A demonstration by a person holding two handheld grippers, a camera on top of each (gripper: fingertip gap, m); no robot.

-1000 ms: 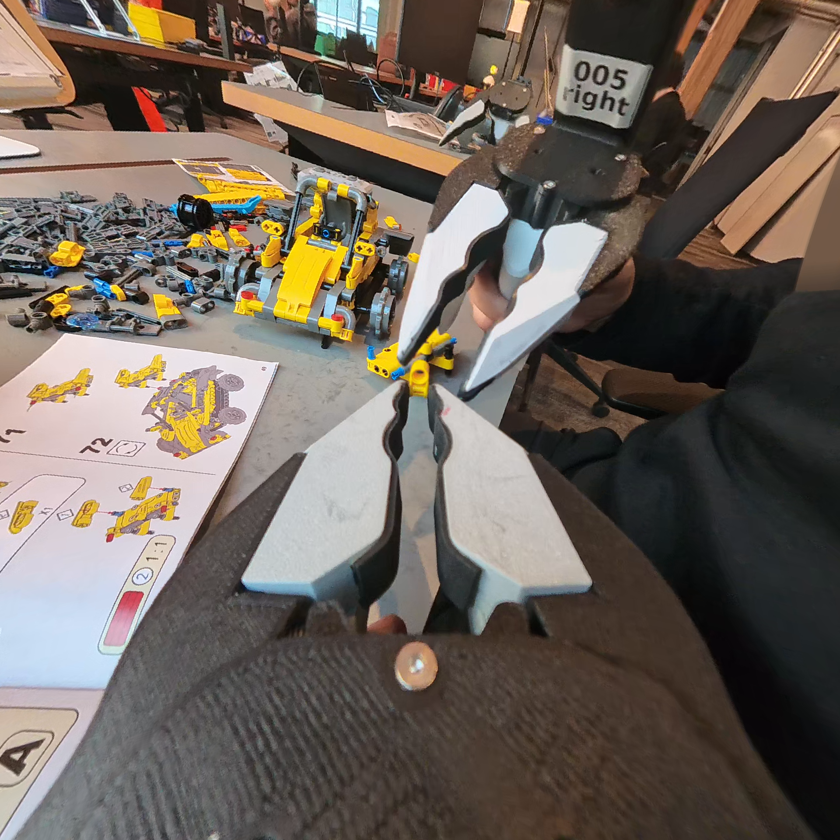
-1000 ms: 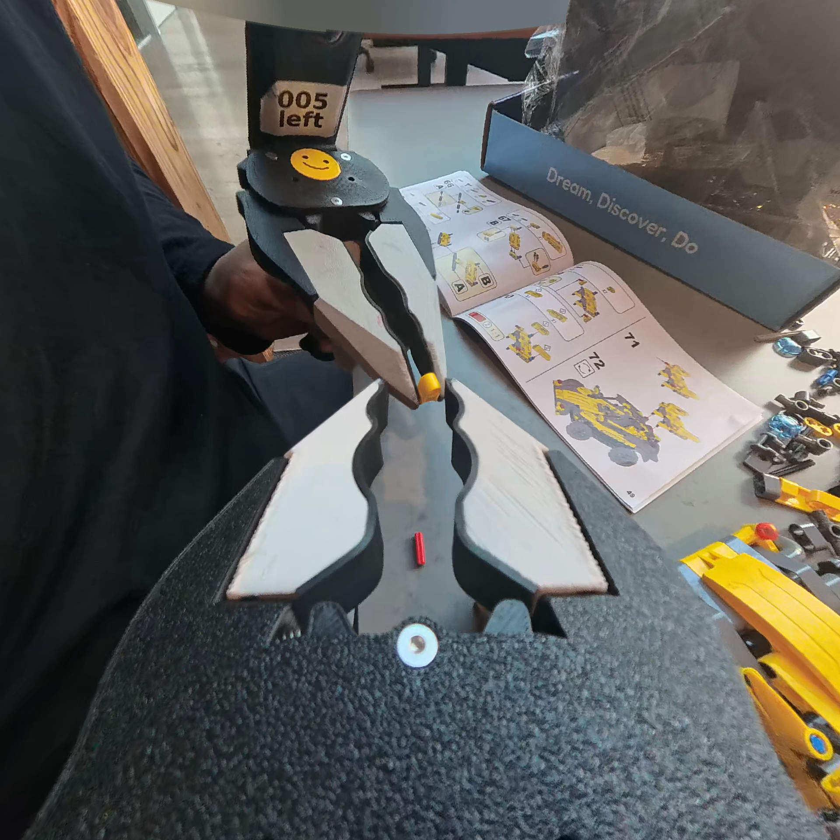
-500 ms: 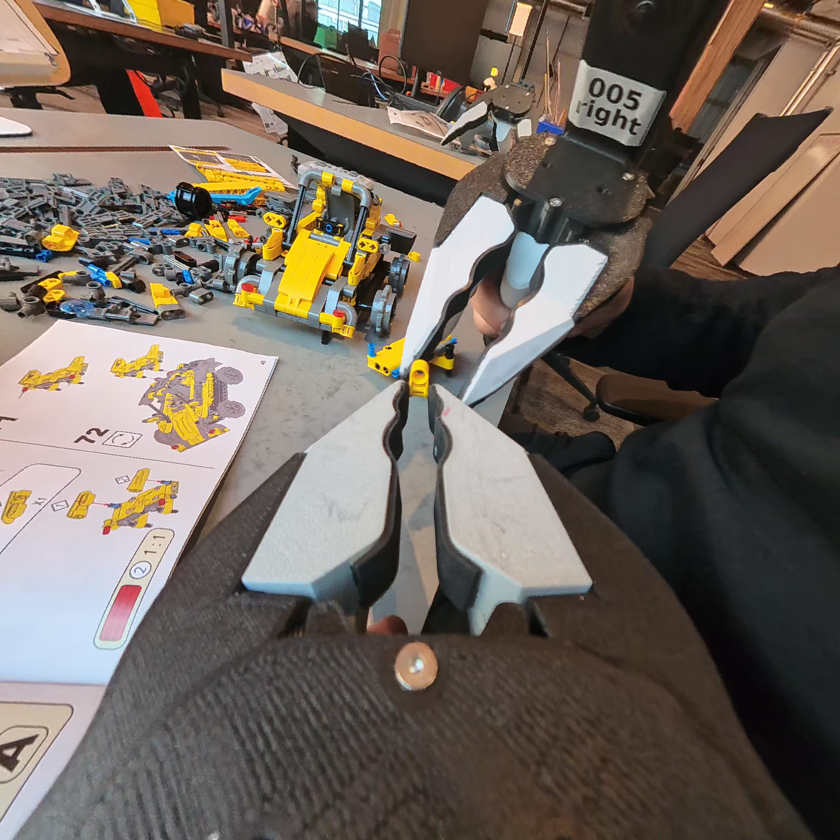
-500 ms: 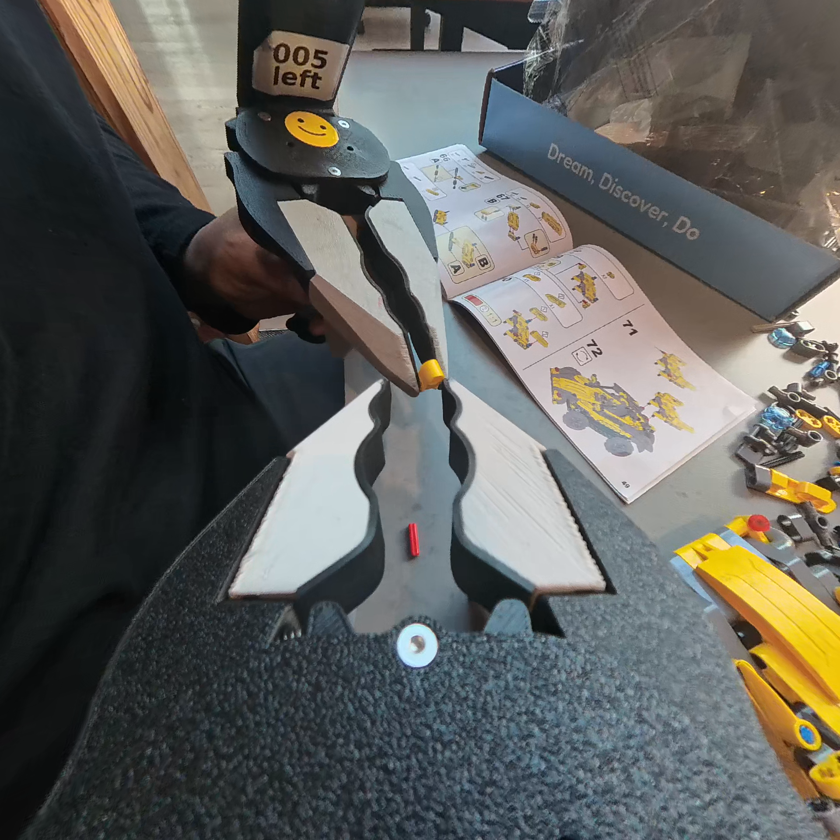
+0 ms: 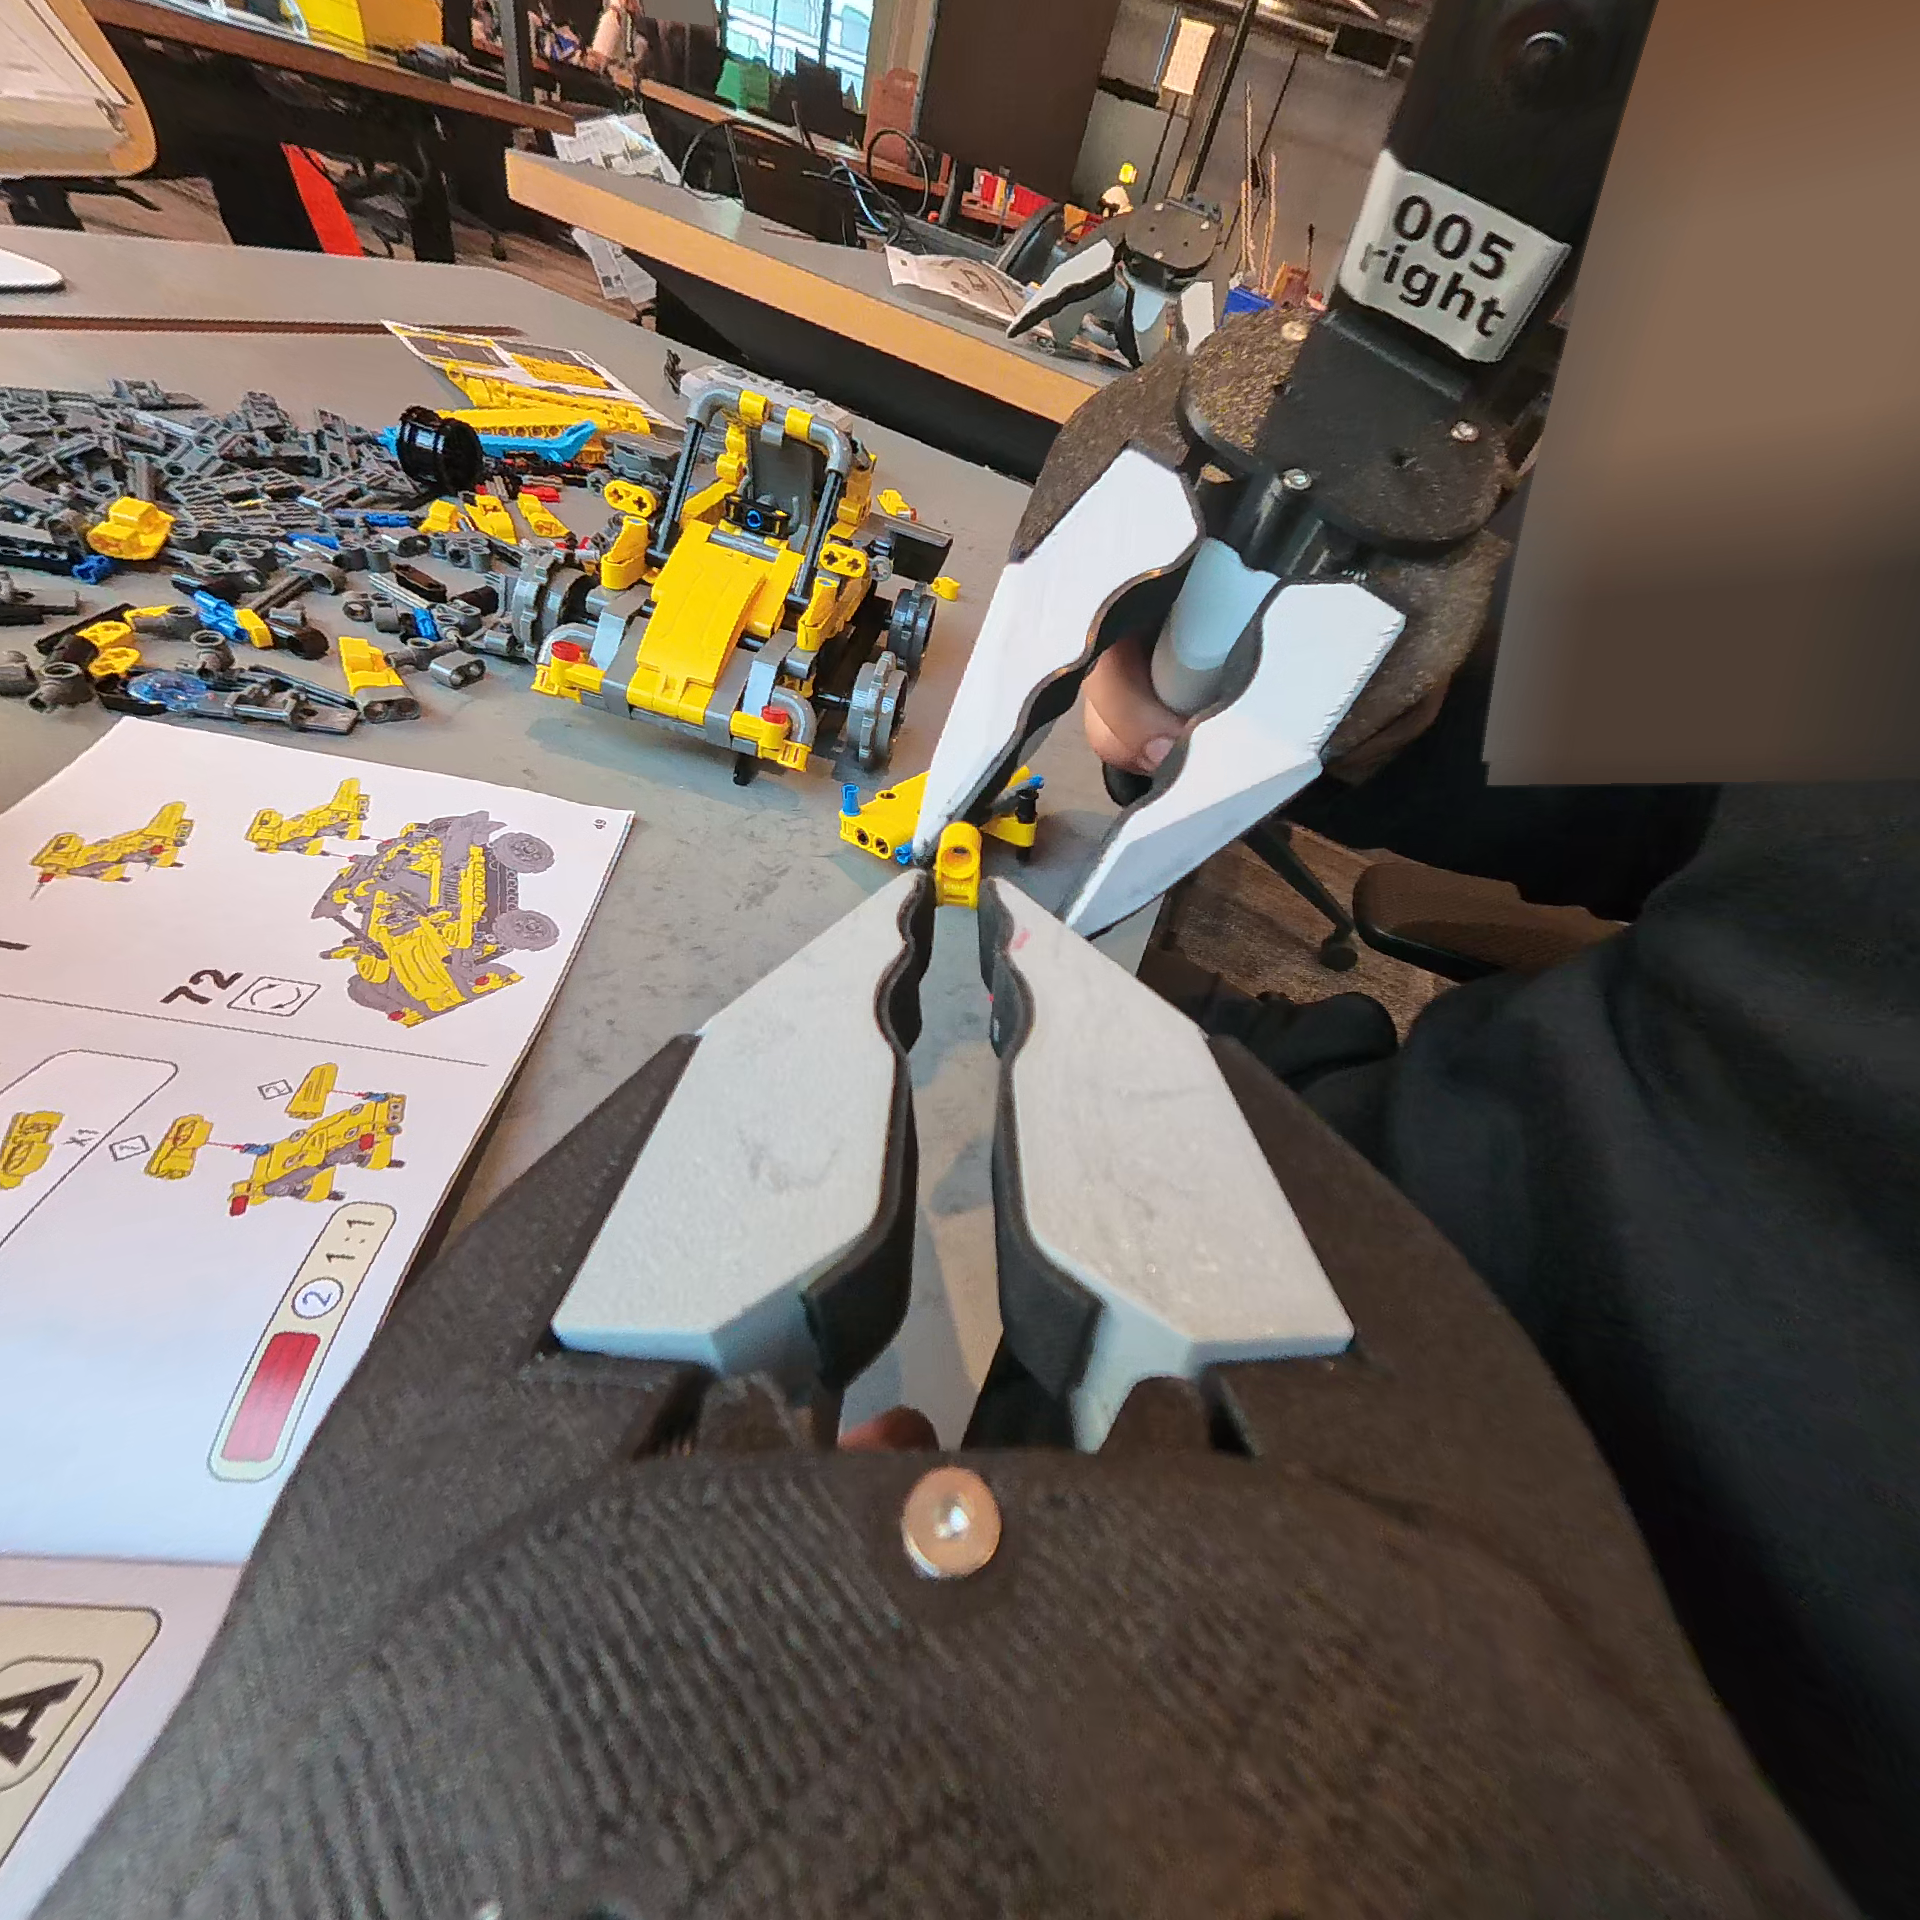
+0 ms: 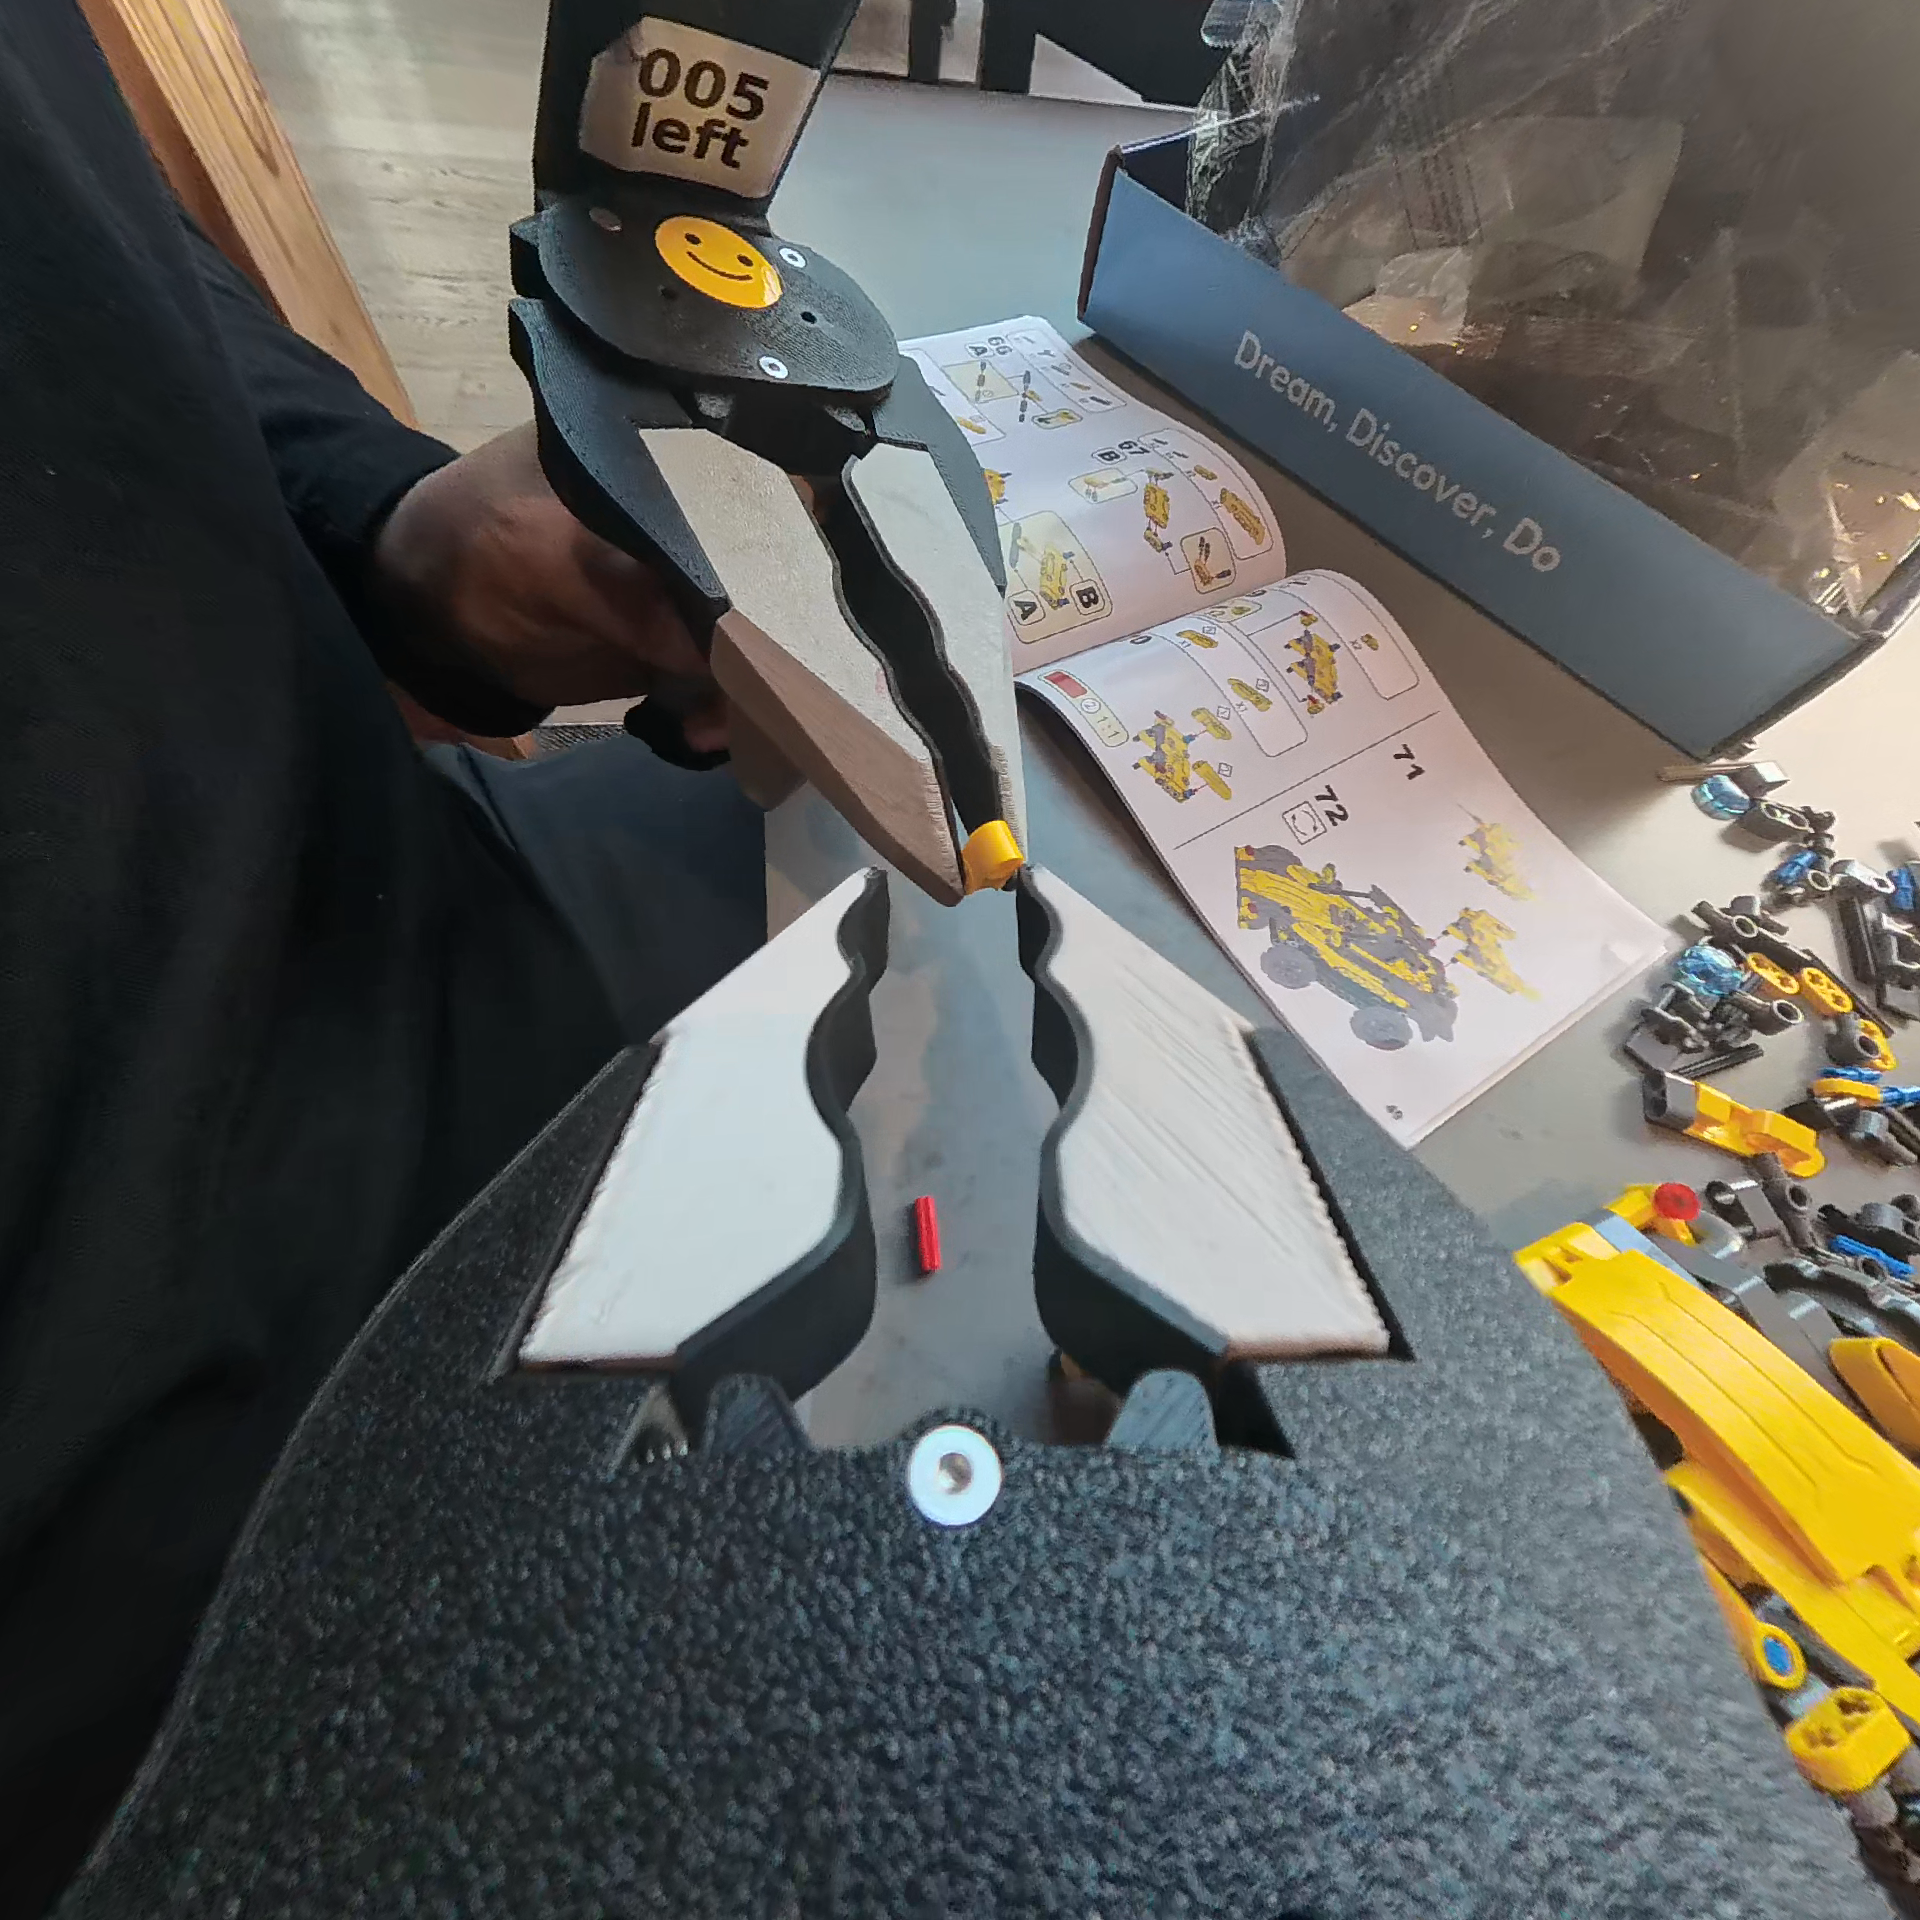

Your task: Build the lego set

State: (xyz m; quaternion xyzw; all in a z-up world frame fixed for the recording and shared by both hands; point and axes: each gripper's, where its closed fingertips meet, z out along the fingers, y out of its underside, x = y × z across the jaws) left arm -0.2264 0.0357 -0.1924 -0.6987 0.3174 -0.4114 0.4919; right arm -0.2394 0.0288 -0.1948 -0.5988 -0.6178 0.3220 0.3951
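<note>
Grip first: the left gripper [image 5: 951, 894] is clenched on a small yellow plastic connector piece [image 5: 957, 862], pinched at the very tips and held above the grey table [image 5: 707, 883]; the right wrist view shows the same piece [image 6: 987, 842] between those closed tips. The right gripper [image 6: 951, 883] stands released, empty, its jaws parted, one tip just beside the yellow piece. Over the last second the two grippers have drawn together, so the piece now sits at the mouth of the right one rather than clear of it. Below the right gripper a short red pin [image 6: 925, 1233] lies loose on the table. Near the meeting point lies a small yellow sub-assembly with black and blue pins [image 5: 894, 821]; beyond it stands a part-built yellow and grey toy vehicle [image 5: 727, 613]. An open white instruction booklet [image 5: 260, 1039] lies to the left, with scattered grey, black and yellow parts [image 5: 208, 540] behind it and a dark blue cardboard box [image 6: 1455, 499] beside it.
</note>
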